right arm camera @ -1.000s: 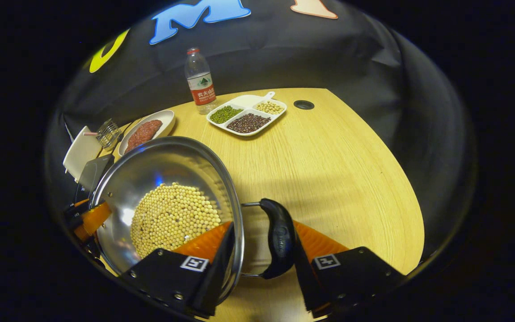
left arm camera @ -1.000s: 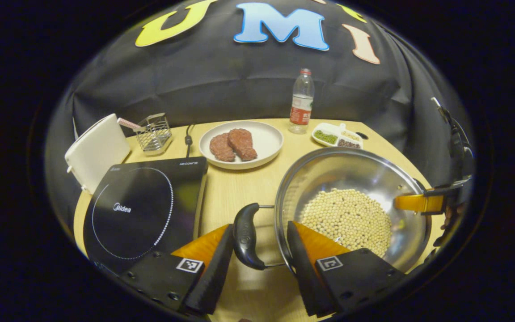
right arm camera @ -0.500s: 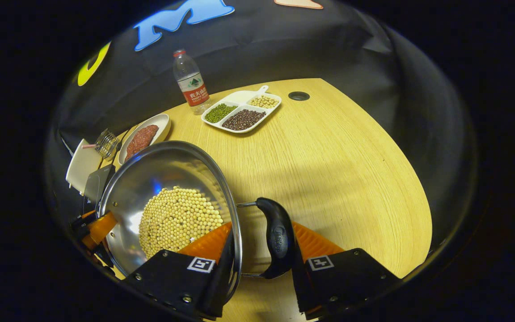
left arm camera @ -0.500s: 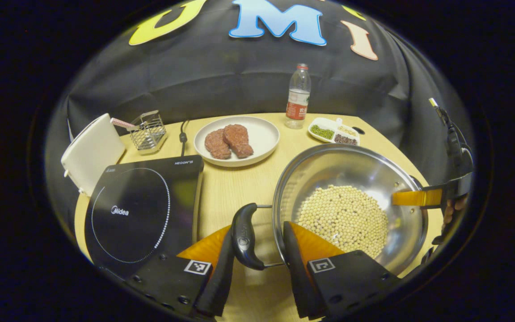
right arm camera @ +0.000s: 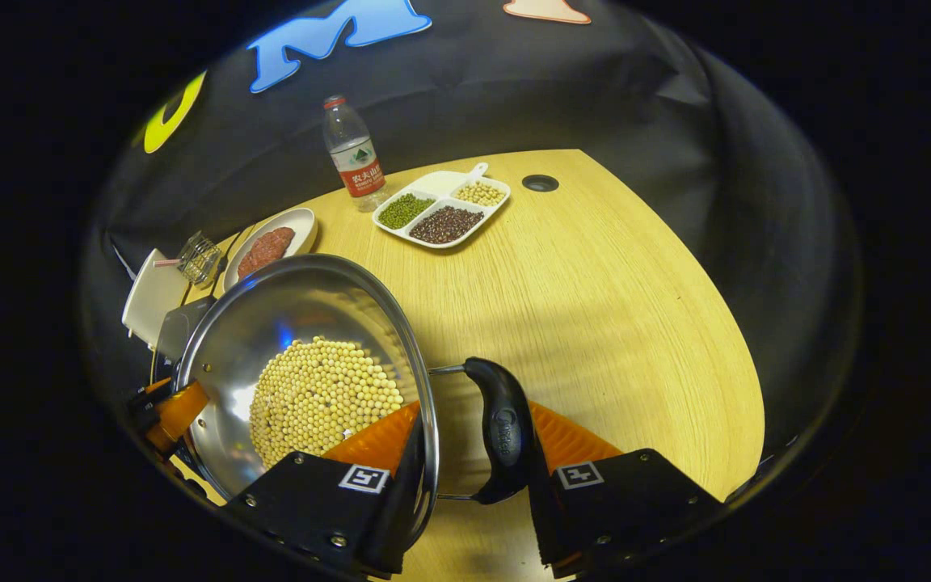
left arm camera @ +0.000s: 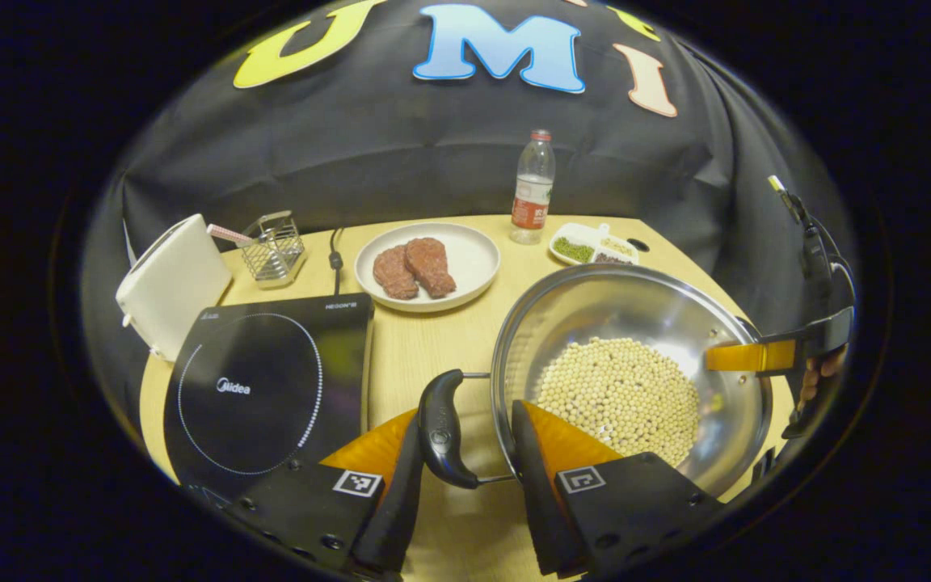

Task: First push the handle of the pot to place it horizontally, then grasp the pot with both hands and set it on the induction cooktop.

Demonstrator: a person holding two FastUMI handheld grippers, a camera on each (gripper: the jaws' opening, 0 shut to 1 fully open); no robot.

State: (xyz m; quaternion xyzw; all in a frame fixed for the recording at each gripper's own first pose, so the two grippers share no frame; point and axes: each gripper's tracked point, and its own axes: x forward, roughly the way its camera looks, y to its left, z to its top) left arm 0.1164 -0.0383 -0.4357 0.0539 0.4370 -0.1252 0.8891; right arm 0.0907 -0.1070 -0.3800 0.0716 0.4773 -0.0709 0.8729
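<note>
A steel pot (left arm camera: 627, 307) holding soybeans (left arm camera: 619, 396) sits to the right of the black induction cooktop (left arm camera: 263, 388). My left gripper (left arm camera: 465, 428) is shut on the pot: one finger presses outside the black left handle (left arm camera: 440, 428), the other stands inside the pot wall. In the right gripper view, my right gripper (right arm camera: 473, 420) is shut the same way over the pot (right arm camera: 296, 299), one finger inside the rim and the other against the black right handle (right arm camera: 504, 428). Each view shows the other gripper across the pot, the right gripper (left arm camera: 756, 356) and the left gripper (right arm camera: 170, 408).
Behind the pot on the wooden table (right arm camera: 611, 307) stand a white plate (left arm camera: 473, 250) with two meat patties, a water bottle (left arm camera: 532, 190) and a divided dish (left arm camera: 595, 242) of beans. A white box (left arm camera: 174, 283) and a wire basket (left arm camera: 274, 246) stand behind the cooktop.
The left fingers have drawn in a little onto the handle and pot wall. Both views have shifted slightly, while the pot keeps its place between the fingers.
</note>
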